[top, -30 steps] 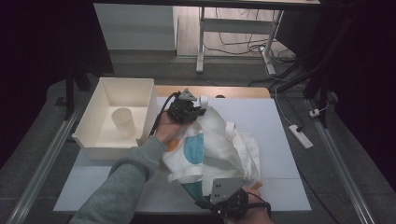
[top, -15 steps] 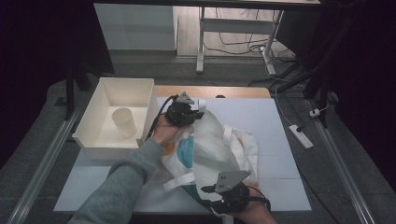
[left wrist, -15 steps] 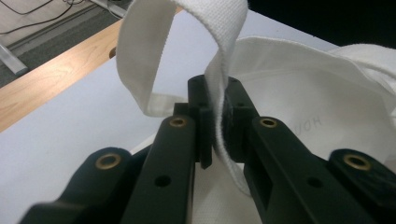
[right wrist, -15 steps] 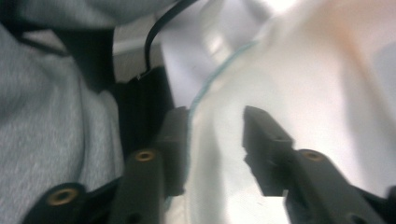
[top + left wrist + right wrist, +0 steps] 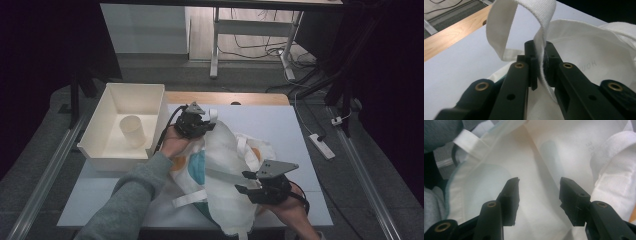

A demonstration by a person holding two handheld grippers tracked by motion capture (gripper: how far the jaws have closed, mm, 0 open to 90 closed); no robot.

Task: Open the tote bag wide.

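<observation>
A white cloth tote bag (image 5: pixel 225 160) with blue and orange print lies crumpled on the white table (image 5: pixel 285 125). My left gripper (image 5: pixel 206 122) is at the bag's far end, shut on a white strap (image 5: pixel 541 30) that loops up over its jaws (image 5: pixel 540 62). My right gripper (image 5: pixel 243 182) sits at the bag's near right side, pointing left at the cloth. Its jaws have just been opening, and they now stand apart (image 5: pixel 539 192) over the bag's fabric (image 5: pixel 534 157) without pinching it.
A white bin (image 5: pixel 150 95) with a pale cup (image 5: pixel 132 131) inside stands at the table's left. A wooden strip (image 5: pixel 225 97) runs along the far edge. A power strip (image 5: pixel 322 146) lies on the floor to the right.
The right gripper let go of the bag's cloth, opened, and moved right and a little farther up the table. The left gripper kept its hold on the strap in place.
</observation>
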